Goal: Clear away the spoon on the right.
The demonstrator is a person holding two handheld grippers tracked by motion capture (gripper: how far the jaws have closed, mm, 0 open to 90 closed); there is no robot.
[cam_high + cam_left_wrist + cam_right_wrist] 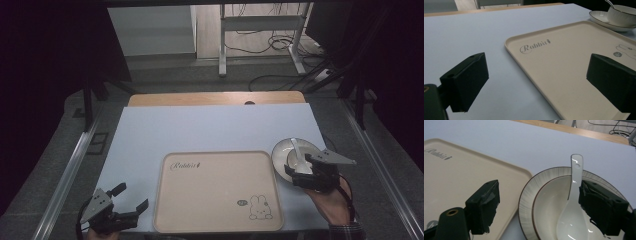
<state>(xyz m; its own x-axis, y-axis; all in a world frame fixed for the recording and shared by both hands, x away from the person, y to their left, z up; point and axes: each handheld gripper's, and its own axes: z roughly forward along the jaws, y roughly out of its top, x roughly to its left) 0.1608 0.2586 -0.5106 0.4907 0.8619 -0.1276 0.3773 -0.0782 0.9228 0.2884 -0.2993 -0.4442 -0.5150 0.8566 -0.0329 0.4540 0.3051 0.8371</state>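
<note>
- Landmark: beige tray (218,192), flat on a pale blue mat (200,130) that covers the table; "Rabbit" script at its far left corner, rabbit drawing at its near right corner. Tray surface bare.
- Left gripper (131,198): just left of the tray's near left corner, over the mat. Jaws spread wide, nothing between them. In the left gripper view (536,82) the tray's left rim runs between the two jaws; contact with the tray cannot be judged.
- Plate (280,150): just off the tray's far right corner, on the mat. A white bowl (549,202) sits on the plate.
- Spoon (573,202): white ceramic, scoop down in the bowl, handle leaning up over the bowl's far rim.
- Right gripper (306,169): right of the tray, over the bowl, held by a hand (331,202). In the right gripper view (537,207) jaws are released and wide apart: one over the tray's edge, the other over the bowl's right side beside the spoon. Nothing grasped.
</note>
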